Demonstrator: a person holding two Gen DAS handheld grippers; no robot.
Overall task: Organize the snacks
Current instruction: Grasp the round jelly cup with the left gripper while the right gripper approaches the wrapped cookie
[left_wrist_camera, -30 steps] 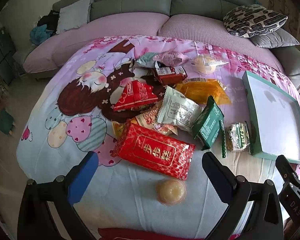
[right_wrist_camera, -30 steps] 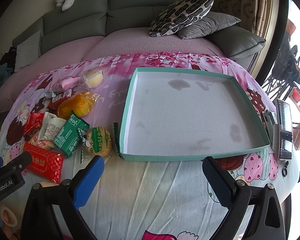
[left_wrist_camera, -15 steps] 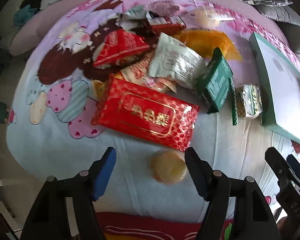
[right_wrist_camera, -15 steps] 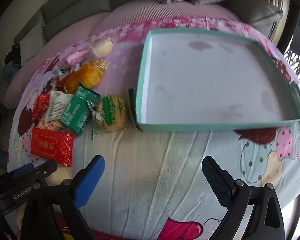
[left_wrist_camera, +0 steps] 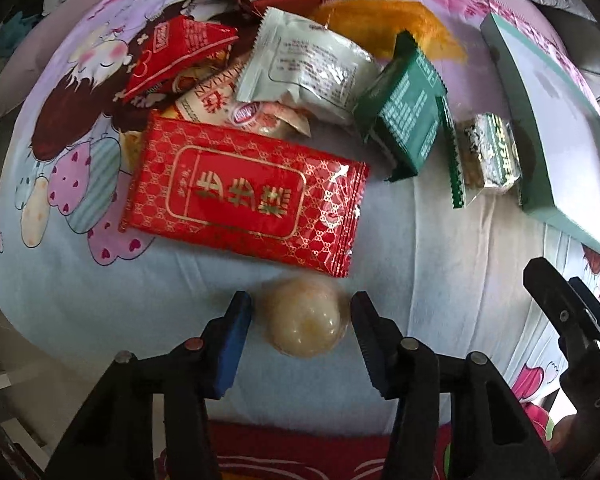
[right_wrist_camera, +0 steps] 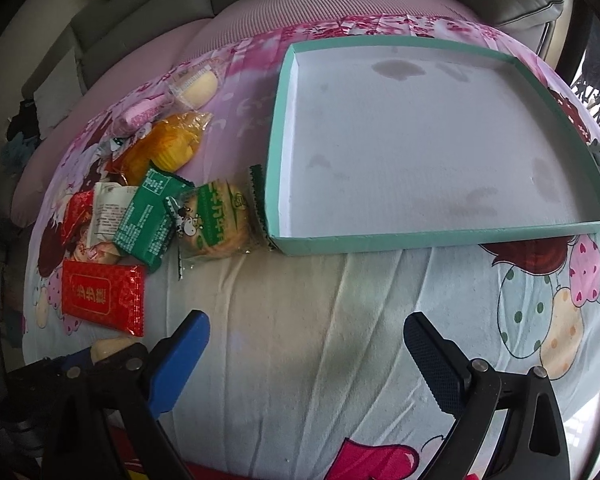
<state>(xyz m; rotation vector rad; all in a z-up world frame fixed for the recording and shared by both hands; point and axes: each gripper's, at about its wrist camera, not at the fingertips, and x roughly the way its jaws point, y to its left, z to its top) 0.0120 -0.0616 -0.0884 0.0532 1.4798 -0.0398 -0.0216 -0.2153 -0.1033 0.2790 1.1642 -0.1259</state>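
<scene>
Your left claw (left_wrist_camera: pixel 302 312) sits low over the cartoon-print sheet (left_wrist_camera: pixel 412 264), its 2 blue fingers (left_wrist_camera: pixel 236 336) flanking a round pale wrapped sweet (left_wrist_camera: pixel 305 322). Both pads sit just beside the wrapper at 9 and 3 o'clock, but you cannot tell from here whether they press it yet. Just past the sweet, at 12 o'clock, lies a flat red packet with gold characters (left_wrist_camera: pixel 244 196), its near edge almost touching the sweet.

Beyond it is the snack heap: a white pouch with printed text (left_wrist_camera: pixel 308 68), a red triangular pouch (left_wrist_camera: pixel 176 54) at 11 o'clock, and a dark green packet (left_wrist_camera: pixel 404 112) at 1 o'clock, all overlapping. A clear-wrapped round biscuit with a green label (left_wrist_camera: pixel 488 152) rests just beside the teal-rimmed box lid (left_wrist_camera: pixel 540 196) at 2 o'clock. An orange bun in clear film (left_wrist_camera: pixel 388 20) lies at the far side of the heap.

Your right claw (right_wrist_camera: pixel 306 334) is spread wide, holding nothing, above bare sheet. From it, the box lid (right_wrist_camera: pixel 440 236) lies at 12 to 1 o'clock with only stains inside, and the biscuit (right_wrist_camera: pixel 216 220) is at 11 o'clock against the lid's near-left corner. Past that sit a pale bun (right_wrist_camera: pixel 198 86) and a grey sofa (right_wrist_camera: pixel 140 12).
</scene>
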